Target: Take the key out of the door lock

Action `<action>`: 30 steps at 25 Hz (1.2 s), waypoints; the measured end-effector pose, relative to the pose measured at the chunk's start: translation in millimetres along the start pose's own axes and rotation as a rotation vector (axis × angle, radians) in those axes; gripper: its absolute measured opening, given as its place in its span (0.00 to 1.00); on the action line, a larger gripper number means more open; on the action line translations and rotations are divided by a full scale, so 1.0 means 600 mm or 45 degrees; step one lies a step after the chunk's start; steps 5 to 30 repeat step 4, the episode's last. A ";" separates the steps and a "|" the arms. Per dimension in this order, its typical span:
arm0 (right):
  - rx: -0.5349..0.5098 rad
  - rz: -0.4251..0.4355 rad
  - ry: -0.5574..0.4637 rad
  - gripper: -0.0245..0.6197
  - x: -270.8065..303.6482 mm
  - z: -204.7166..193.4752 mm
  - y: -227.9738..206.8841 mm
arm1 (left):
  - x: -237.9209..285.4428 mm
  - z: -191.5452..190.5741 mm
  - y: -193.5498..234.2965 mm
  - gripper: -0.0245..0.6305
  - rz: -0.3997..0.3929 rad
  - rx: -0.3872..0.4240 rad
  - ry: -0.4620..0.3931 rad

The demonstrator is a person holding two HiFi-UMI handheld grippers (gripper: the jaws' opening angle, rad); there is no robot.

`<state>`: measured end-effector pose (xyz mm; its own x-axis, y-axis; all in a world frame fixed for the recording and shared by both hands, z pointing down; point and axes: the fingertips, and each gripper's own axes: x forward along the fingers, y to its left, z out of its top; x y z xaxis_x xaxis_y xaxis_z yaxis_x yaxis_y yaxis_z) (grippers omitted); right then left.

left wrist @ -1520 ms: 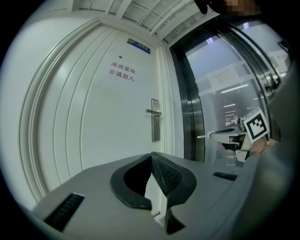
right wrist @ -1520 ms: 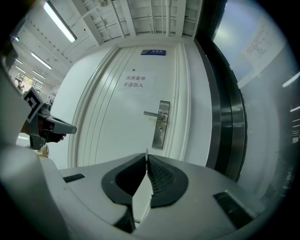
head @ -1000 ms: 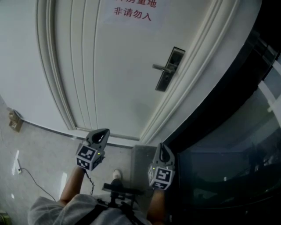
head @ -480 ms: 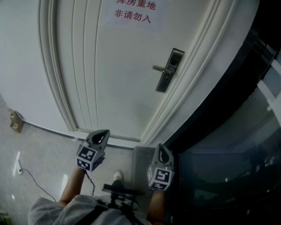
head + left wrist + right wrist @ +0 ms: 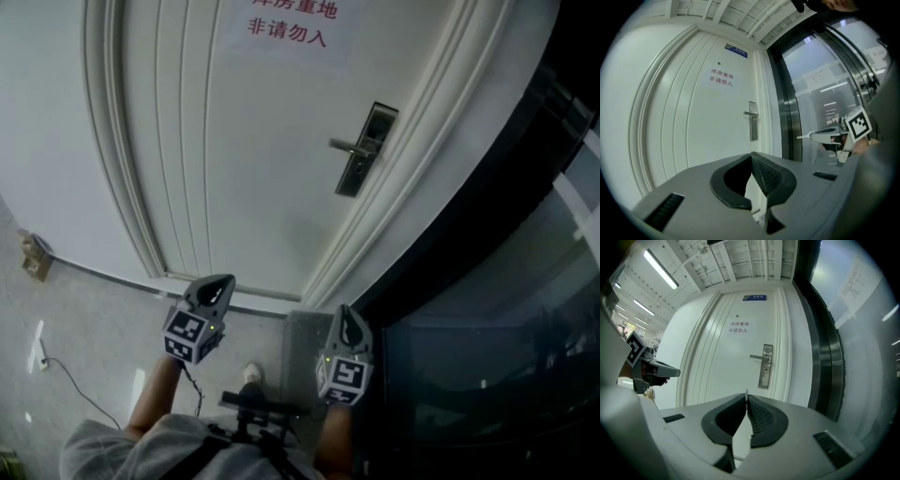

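I am holding the left gripper (image 5: 221,281) and right gripper (image 5: 344,312) level, both closed and empty, well back from the door lock (image 5: 362,150), lining up an approach; the key is too small to discern.

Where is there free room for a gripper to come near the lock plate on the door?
The bare door panel left of and below the lock plate is free, also under the lever handle. Right of the plate it is crowded: the door frame stands close, then the glass wall.
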<state>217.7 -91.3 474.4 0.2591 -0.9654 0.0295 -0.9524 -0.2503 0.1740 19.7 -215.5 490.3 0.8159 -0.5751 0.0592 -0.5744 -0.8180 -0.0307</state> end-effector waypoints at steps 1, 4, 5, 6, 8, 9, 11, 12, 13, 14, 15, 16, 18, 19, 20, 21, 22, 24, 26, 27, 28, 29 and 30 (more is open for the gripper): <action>0.001 -0.002 -0.003 0.07 0.001 0.001 0.000 | 0.000 0.000 0.000 0.03 0.000 0.001 0.000; 0.015 -0.004 -0.002 0.07 0.002 0.001 0.000 | 0.001 0.000 0.001 0.03 -0.002 0.002 0.002; 0.015 -0.004 -0.002 0.07 0.002 0.001 0.000 | 0.001 0.000 0.001 0.03 -0.002 0.002 0.002; 0.015 -0.004 -0.002 0.07 0.002 0.001 0.000 | 0.001 0.000 0.001 0.03 -0.002 0.002 0.002; 0.015 -0.004 -0.002 0.07 0.002 0.001 0.000 | 0.001 0.000 0.001 0.03 -0.002 0.002 0.002; 0.015 -0.004 -0.002 0.07 0.002 0.001 0.000 | 0.001 0.000 0.001 0.03 -0.002 0.002 0.002; 0.015 -0.004 -0.002 0.07 0.002 0.001 0.000 | 0.001 0.000 0.001 0.03 -0.002 0.002 0.002; 0.015 -0.004 -0.002 0.07 0.002 0.001 0.000 | 0.001 0.000 0.001 0.03 -0.002 0.002 0.002; 0.015 -0.004 -0.002 0.07 0.002 0.001 0.000 | 0.001 0.000 0.001 0.03 -0.002 0.002 0.002; 0.015 -0.004 -0.002 0.07 0.002 0.001 0.000 | 0.001 0.000 0.001 0.03 -0.002 0.002 0.002; 0.015 -0.004 -0.002 0.07 0.002 0.001 0.000 | 0.001 0.000 0.001 0.03 -0.002 0.002 0.002; 0.015 -0.004 -0.002 0.07 0.002 0.001 0.000 | 0.001 0.000 0.001 0.03 -0.002 0.002 0.002; 0.015 -0.004 -0.002 0.07 0.002 0.001 0.000 | 0.001 0.000 0.001 0.03 -0.002 0.002 0.002; 0.015 -0.004 -0.002 0.07 0.002 0.001 0.000 | 0.001 0.000 0.001 0.03 -0.002 0.002 0.002; 0.015 -0.004 -0.002 0.07 0.002 0.001 0.000 | 0.001 0.000 0.001 0.03 -0.002 0.002 0.002; 0.015 -0.004 -0.002 0.07 0.002 0.001 0.000 | 0.001 0.000 0.001 0.03 -0.002 0.002 0.002; 0.015 -0.004 -0.002 0.07 0.002 0.001 0.000 | 0.001 0.000 0.001 0.03 -0.002 0.002 0.002; 0.015 -0.004 -0.002 0.07 0.002 0.001 0.000 | 0.001 0.000 0.001 0.03 -0.002 0.002 0.002; 0.015 -0.004 -0.002 0.07 0.002 0.001 0.000 | 0.001 0.000 0.001 0.03 -0.002 0.002 0.002; 0.015 -0.004 -0.002 0.07 0.002 0.001 0.000 | 0.001 0.000 0.001 0.03 -0.002 0.002 0.002; 0.015 -0.004 -0.002 0.07 0.002 0.001 0.000 | 0.001 0.000 0.001 0.03 -0.002 0.002 0.002; 0.015 -0.004 -0.002 0.07 0.002 0.001 0.000 | 0.001 0.000 0.001 0.03 -0.002 0.002 0.002; 0.015 -0.004 -0.002 0.07 0.002 0.001 0.000 | 0.001 0.000 0.001 0.03 -0.002 0.002 0.002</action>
